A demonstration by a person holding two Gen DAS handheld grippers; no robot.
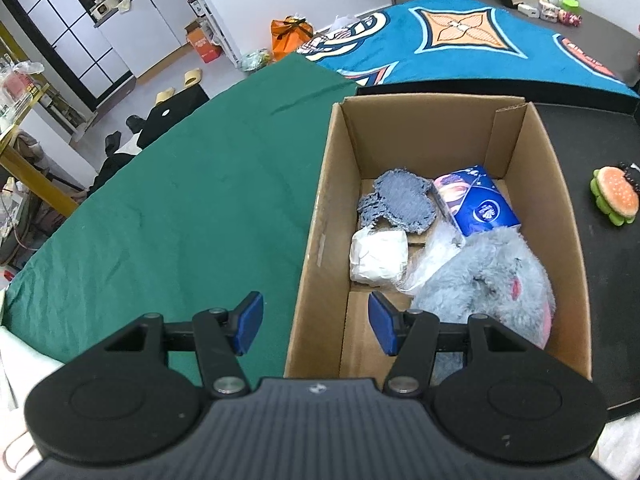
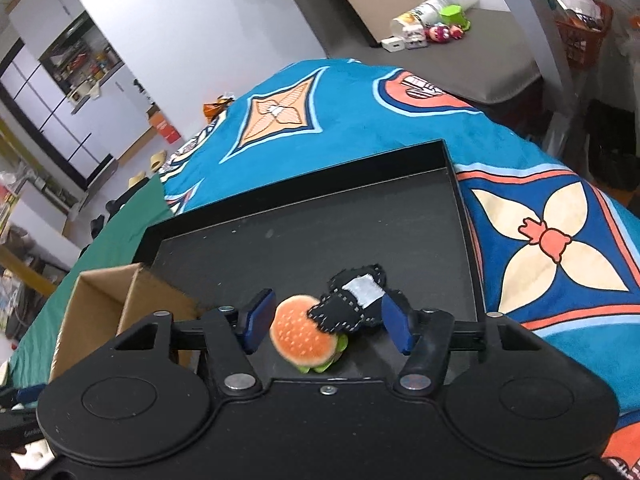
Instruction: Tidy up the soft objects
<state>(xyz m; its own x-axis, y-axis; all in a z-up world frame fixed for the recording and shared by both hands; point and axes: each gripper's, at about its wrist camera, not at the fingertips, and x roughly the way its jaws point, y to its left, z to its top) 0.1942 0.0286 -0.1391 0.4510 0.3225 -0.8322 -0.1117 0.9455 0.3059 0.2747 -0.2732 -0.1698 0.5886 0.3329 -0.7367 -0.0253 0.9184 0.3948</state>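
Observation:
A cardboard box [image 1: 532, 200] holds a grey knitted cloth [image 1: 400, 202], a blue tissue pack [image 1: 480, 204], a white wrapped bundle [image 1: 378, 256], a clear plastic bag [image 1: 432, 256] and a grey plush toy [image 1: 496, 280]. My left gripper [image 1: 316, 322] hangs open and empty over the box's near left wall. A burger toy [image 2: 300, 336] lies on the black tray [image 2: 320, 220], with a black felt piece [image 2: 356, 300] bearing a white patch overlapping it. My right gripper [image 2: 328, 322] is open, and both lie between its blue pads [image 2: 260, 320]. The burger toy [image 1: 616, 196] also shows right of the box.
The box [image 2: 100, 292] stands at the tray's left end, on a green cloth [image 1: 180, 200]. A blue patterned blanket [image 2: 340, 112] lies beyond the tray. Bottles and small toys [image 2: 432, 20] sit on a grey surface at the back. The room floor with slippers [image 1: 192, 78] is far left.

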